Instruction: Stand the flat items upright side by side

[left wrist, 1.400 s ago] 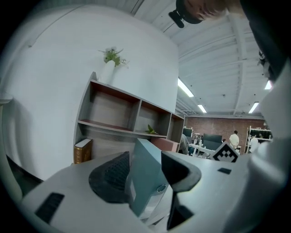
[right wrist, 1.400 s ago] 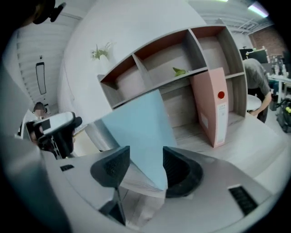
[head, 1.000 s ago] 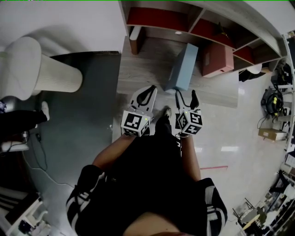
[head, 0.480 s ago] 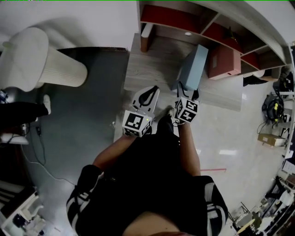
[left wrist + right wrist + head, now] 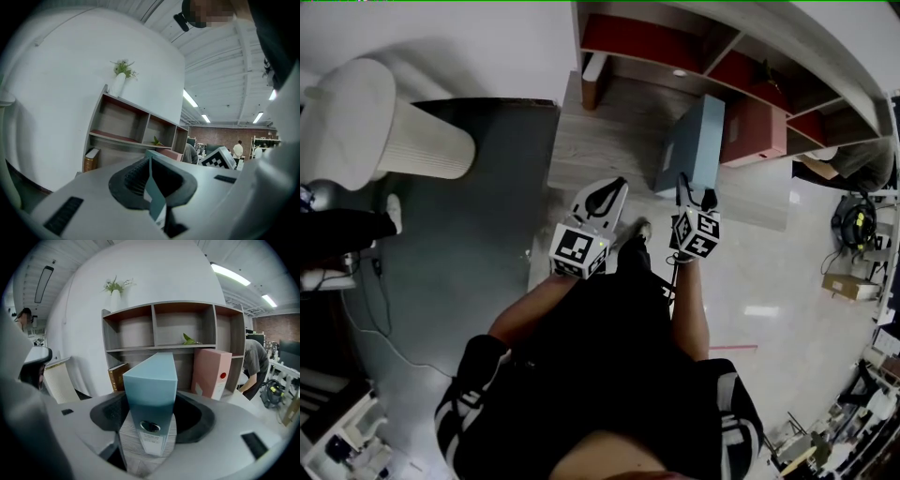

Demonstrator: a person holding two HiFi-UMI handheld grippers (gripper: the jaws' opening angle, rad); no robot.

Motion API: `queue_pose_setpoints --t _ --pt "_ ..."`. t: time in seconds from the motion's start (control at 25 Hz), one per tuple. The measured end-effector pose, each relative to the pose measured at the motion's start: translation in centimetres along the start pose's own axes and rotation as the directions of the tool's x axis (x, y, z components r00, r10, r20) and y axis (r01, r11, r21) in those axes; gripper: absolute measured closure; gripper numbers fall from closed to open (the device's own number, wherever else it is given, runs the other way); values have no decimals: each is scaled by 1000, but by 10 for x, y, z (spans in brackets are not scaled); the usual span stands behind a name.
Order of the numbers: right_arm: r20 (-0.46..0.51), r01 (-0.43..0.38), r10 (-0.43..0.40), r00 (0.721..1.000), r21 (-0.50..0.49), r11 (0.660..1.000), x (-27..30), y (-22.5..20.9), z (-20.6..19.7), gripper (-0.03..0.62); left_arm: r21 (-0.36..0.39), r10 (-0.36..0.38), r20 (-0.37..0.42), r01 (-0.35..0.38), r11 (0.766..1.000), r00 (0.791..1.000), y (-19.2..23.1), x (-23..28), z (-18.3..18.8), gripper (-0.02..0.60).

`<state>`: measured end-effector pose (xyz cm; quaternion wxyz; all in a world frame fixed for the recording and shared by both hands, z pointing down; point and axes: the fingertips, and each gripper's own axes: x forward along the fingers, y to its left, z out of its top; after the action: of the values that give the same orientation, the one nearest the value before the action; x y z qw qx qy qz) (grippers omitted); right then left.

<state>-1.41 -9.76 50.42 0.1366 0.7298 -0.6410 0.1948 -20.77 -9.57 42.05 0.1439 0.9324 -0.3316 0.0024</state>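
the person stands over a low wood-grain surface (image 5: pixel 600 141) that runs along the foot of a shelf (image 5: pixel 656 42), with one pair of tongs in each hand.

the blue file box (image 5: pixel 692 141) stands upright on that surface, in front of the shelf. its narrow spine, with a finger hole and a label, faces the person. a pink file box (image 5: pixel 755 127) stands upright just to its right, at the shelf's lower right compartment. the right gripper view shows a gap between the two boxes. a brown book (image 5: pixel 593 80) stands at the far left end of the shelf, well apart from both boxes.

the right tongs (image 5: pixel 694 187) point at the near end of the blue file box, tilted a little downward. the jaws are spread wide and have just been closing a little. in the right gripper view the spine of the box fills the gap between them. no pad can be seen pressing on it, so the box is not gripped.

the left tongs (image 5: pixel 609 189) are held roughly level over the near edge of the surface, to the left of the blue file box and apart from it. the jaws are closed together with nothing in them; only a sliver of the blue box shows past them in the left gripper view.

a white ribbed cylinder (image 5: pixel 412 145) stands on the grey floor well off to the left.
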Motion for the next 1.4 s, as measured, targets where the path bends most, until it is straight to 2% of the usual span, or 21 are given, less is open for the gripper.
queue_pose_setpoints --t 0.48,0.8,1.08,1.2,1.4 --pt "16 10 -10 1000 -4 1000 -14 -73 16 296 54 -77 -19 78 996 997 -46 71 10 546" --pt "22 35 -35 999 11 999 -15 -131 20 296 33 -148 -35 149 988 988 -90 124 9 546" --pt "26 34 -34 999 -1 999 -2 -165 20 296 62 -147 -65 151 987 987 -115 156 2 546" --pt "23 14 -14 1000 -14 1000 4 -173 20 296 81 -132 -61 137 987 989 -123 171 0 548" --pt "20 -33 34 999 -34 999 14 -186 19 295 64 -124 -50 127 990 991 -142 192 -3 546"
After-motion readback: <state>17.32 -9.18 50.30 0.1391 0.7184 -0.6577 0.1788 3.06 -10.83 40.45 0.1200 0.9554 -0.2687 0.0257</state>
